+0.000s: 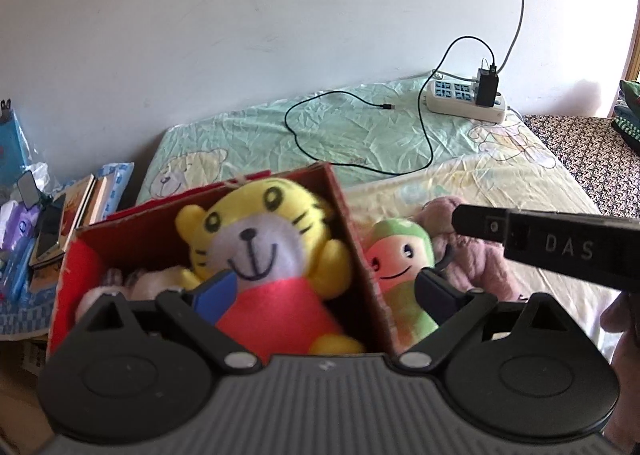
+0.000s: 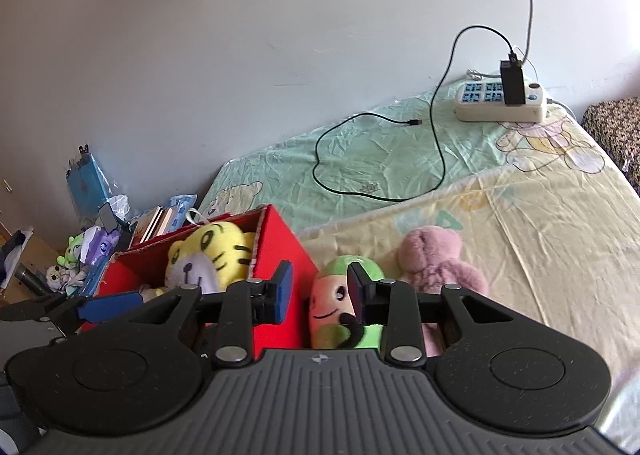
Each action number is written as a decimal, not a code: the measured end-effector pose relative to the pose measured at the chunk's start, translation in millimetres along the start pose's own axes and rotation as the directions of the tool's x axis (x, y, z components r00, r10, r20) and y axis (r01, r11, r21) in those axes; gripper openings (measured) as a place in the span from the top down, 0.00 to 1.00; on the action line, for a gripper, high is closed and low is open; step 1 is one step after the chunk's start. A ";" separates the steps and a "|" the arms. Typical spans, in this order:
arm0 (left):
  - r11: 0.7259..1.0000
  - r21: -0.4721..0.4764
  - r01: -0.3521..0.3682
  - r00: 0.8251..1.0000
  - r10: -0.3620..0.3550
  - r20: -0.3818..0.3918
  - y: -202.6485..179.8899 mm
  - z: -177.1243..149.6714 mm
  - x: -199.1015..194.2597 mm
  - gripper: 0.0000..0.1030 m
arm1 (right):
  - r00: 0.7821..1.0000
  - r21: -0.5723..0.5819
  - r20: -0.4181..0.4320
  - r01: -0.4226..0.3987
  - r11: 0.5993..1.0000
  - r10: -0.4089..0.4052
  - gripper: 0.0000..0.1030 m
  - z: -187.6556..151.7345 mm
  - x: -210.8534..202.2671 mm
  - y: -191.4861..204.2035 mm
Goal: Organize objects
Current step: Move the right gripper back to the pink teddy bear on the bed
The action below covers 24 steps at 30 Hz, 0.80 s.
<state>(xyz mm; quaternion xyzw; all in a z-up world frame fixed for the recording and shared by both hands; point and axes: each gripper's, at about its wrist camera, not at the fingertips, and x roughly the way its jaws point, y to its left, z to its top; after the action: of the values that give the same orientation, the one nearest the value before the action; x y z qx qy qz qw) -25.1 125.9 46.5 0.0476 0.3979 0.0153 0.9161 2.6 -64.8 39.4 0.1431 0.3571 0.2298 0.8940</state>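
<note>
- Leftmost, beside the bed, a clutter of books (image 1: 82,201) and packets lies low against the wall.
- Next comes the red box (image 1: 64,283), standing on the near left part of the bed (image 1: 360,135); the yellow tiger plush (image 1: 264,239) sits inside it, face up, with some pale plush tucked at its left.
- Over the box hangs the left gripper (image 1: 320,291), its fingers spread wide: the blue-padded one lies over the tiger's chest, the other reaches past the box's right wall toward the green toy. Nothing is held.
- Just right of the box, touching its wall, the green-hooded plush (image 2: 340,295) lies on the bed.
- Around that plush stands the right gripper (image 2: 320,295), fingers moderately open, one by the box's red side, the other over the plush's head; whether the pads touch it cannot be told.
- Further right, a pink plush (image 2: 436,263) lies just beside the green one.
- Far right, a white power strip (image 2: 500,103) with a black charger rests by the wall, its black cable (image 2: 360,191) looped over the sheet.
</note>
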 end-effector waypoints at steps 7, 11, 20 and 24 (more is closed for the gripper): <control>1.000 -0.004 -0.011 1.000 0.011 -0.015 -33.1 6.3 5.2 0.07 | 1.000 0.016 -0.021 -0.017 1.000 0.017 0.68 4.1 -6.4 -30.9; 1.000 0.004 -0.015 1.000 0.015 -0.017 -52.9 8.6 6.9 0.07 | 0.999 0.030 -0.035 -0.022 0.999 0.023 0.68 5.3 -10.9 -47.7; 1.000 0.031 -0.002 0.999 0.004 -0.037 -97.2 13.1 18.4 0.07 | 0.997 0.065 -0.071 -0.023 0.998 0.027 0.68 8.7 -13.7 -86.4; 0.999 0.045 0.008 0.999 -0.006 -0.054 -113.6 14.6 25.5 0.07 | 0.996 0.086 -0.089 -0.022 0.996 0.030 0.68 8.5 -13.1 -100.4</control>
<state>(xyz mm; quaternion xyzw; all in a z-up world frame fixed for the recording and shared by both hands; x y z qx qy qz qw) 1.8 13.5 26.6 0.0665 0.4228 0.0044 0.9038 31.2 -158.0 10.8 0.1752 0.4048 0.2323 0.8669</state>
